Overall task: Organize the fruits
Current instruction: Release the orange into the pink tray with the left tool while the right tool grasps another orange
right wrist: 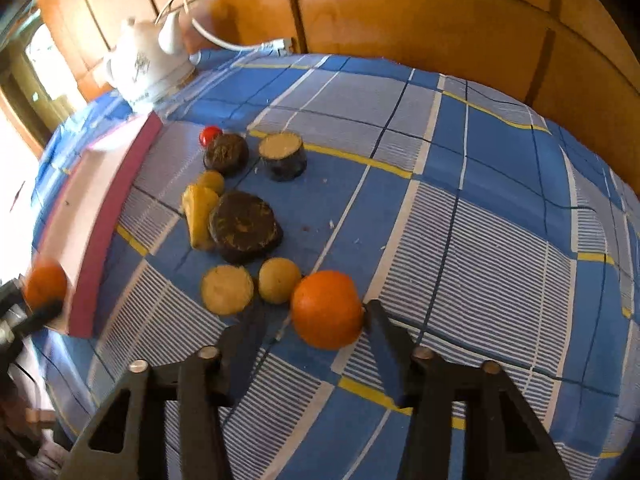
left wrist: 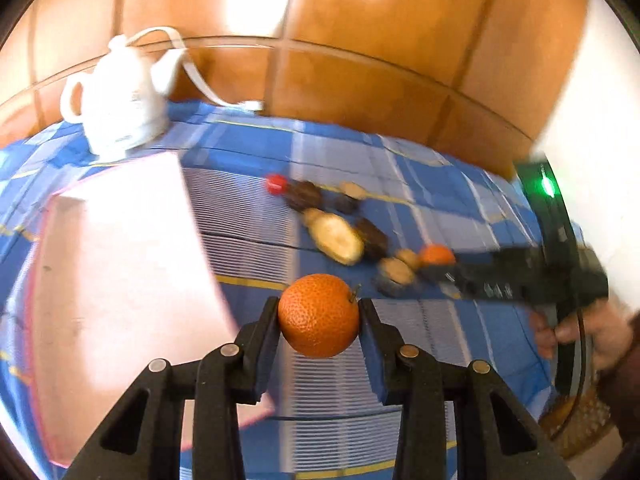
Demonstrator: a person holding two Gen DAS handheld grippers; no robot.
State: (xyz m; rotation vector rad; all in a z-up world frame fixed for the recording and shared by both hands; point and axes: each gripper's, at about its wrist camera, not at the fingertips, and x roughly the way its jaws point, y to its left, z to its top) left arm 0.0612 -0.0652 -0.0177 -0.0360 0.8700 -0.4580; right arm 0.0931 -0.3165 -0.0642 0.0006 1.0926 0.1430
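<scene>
My left gripper (left wrist: pixel 319 302) is shut on an orange (left wrist: pixel 318 320) and holds it off the blue checked cloth, just right of the pink tray (left wrist: pixel 120 260). In the right wrist view that orange (right wrist: pixel 45 282) hangs at the tray's (right wrist: pixel 100 220) near corner. A second orange (right wrist: pixel 326 312) rests on the cloth between the fingers of my right gripper (right wrist: pixel 315 306). The right finger touches it. The blurred left finger stands a little off, so the jaws are open. The left wrist view shows the right gripper (left wrist: pixel 436 272) beside this orange (left wrist: pixel 438 254).
A row of cut pieces lies mid-table: dark round slices (right wrist: pixel 244 226), pale yellow rounds (right wrist: pixel 227 289), a yellow wedge (right wrist: pixel 198 216) and a small red fruit (right wrist: pixel 210 135). A white kettle (right wrist: pixel 148 68) with its cord stands at the back left. A hand (left wrist: pixel 580 328) grips the right tool.
</scene>
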